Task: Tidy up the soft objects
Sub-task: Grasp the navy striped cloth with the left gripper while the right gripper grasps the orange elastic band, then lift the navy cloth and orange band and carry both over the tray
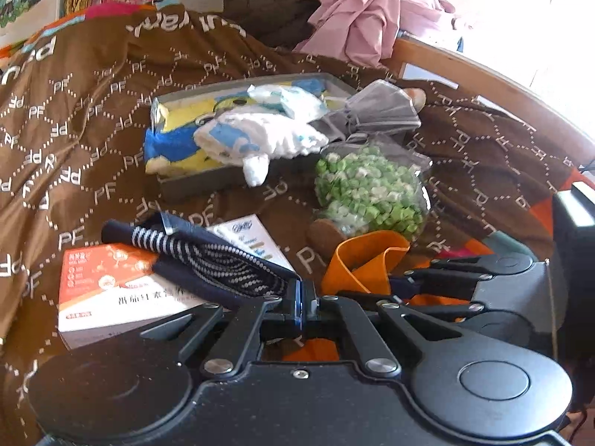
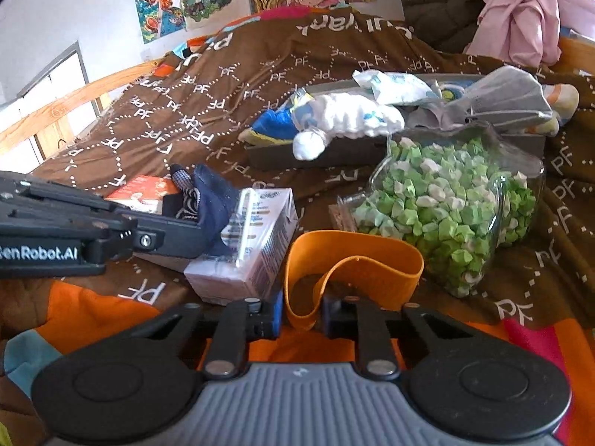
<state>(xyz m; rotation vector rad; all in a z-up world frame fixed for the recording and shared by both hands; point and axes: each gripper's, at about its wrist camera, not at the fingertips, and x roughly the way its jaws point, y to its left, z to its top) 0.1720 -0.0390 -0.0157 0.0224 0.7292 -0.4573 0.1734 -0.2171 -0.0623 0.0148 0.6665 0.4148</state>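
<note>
My left gripper (image 1: 303, 297) is shut on a navy sock with white stripes (image 1: 208, 256), which lies over two boxes on the brown bedspread. In the right wrist view the left gripper (image 2: 186, 230) comes in from the left with the same navy sock (image 2: 212, 197) in its fingers. My right gripper (image 2: 301, 316) is shut on the near end of an orange elastic band (image 2: 353, 260) that loops up between its fingers. A grey tray (image 1: 197, 186) farther back holds a yellow-blue plush, white-blue socks (image 1: 260, 133) and a grey cloth (image 1: 379, 107).
A clear jar of green paper stars (image 2: 446, 204) lies on its side just right of the band. An orange-white box (image 1: 104, 290) and a white carton (image 2: 249, 245) lie under the sock. A wooden bed rail (image 1: 483, 74) and pink fabric (image 1: 372, 11) stand behind.
</note>
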